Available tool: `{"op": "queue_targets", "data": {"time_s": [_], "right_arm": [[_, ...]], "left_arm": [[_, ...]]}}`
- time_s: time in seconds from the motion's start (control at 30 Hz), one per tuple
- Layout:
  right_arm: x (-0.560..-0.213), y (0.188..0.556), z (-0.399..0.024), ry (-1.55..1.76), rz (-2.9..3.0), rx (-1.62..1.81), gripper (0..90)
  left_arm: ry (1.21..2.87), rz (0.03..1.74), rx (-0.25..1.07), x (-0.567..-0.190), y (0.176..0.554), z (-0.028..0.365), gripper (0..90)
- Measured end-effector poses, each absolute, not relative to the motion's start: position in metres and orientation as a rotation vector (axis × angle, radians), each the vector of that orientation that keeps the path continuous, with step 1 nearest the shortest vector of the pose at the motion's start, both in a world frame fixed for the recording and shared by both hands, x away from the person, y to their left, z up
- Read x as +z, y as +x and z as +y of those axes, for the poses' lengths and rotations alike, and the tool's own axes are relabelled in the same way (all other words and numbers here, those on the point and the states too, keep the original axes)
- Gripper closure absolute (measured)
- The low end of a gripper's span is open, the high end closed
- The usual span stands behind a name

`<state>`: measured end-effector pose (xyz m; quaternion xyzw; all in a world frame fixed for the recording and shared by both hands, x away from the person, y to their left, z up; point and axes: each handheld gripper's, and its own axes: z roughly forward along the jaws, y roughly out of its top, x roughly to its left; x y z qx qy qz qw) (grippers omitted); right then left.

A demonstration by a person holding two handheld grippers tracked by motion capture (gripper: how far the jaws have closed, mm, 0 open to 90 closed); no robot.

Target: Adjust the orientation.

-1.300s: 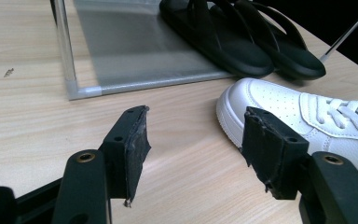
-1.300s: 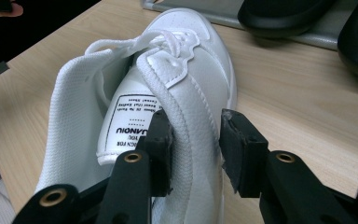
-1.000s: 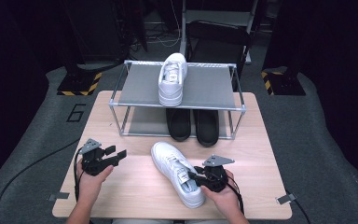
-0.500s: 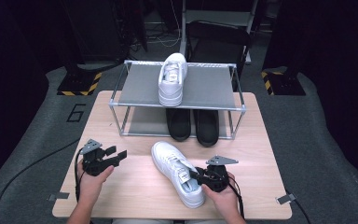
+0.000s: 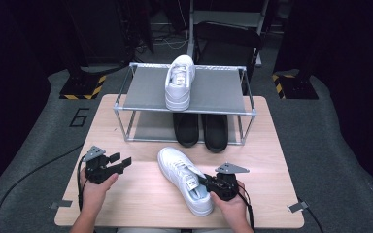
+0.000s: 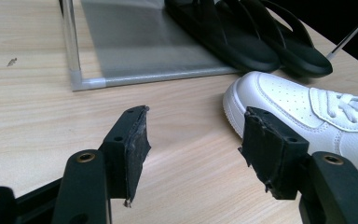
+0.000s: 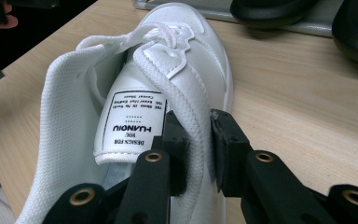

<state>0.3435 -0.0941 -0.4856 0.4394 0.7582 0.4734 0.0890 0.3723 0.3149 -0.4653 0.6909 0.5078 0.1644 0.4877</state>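
Closest to me, my right gripper (image 5: 208, 183) has its jaws around the padded collar on the side wall of the white sneaker (image 5: 183, 178) lying on the wooden table (image 5: 141, 204). In the right gripper view one jaw sits inside the shoe next to the tongue label, the other on the outside, and the pads (image 7: 224, 140) are pressing the collar between them. The jaws have just been closing in on that collar, so I've got hold of the sneaker now. It lies near the front edge, a bit right of the table's middle, heel toward me, toe pointing away and to the left.

My left gripper (image 5: 123, 161) is over at the left side of the table, well apart from the shoe, jaws wide open with nothing in them. In the left gripper view bare wood shows between the pads (image 6: 137, 140), and the sneaker's toe (image 6: 279, 100) sits beyond the right-hand jaw.

Farther back stands the metal shoe rack (image 5: 209, 92). A pair of black flip-flops (image 5: 201, 128) sits side by side on its lower level, just beyond the sneaker's toe. Up on the grey top shelf a second white sneaker (image 5: 179, 80) rests upright, one end at the shelf's front edge
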Motion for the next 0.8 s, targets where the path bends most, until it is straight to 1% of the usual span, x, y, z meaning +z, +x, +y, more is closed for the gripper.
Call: {"op": "queue_targets", "data": {"time_s": [0.3, 0.8], "right_arm": [[-0.4849, 0.3424, -0.0936, 1.318, 2.241, 1.414, 79.6], [-0.486, 0.3407, -0.0944, 1.349, 2.205, 1.446, 80.1]], "left_arm": [[1.658, 1.24, 0.412, -0.4681, 0.3712, 0.3171, 40.3], [1.661, 1.246, 0.413, -0.4705, 0.3674, 0.322, 40.2]]}}
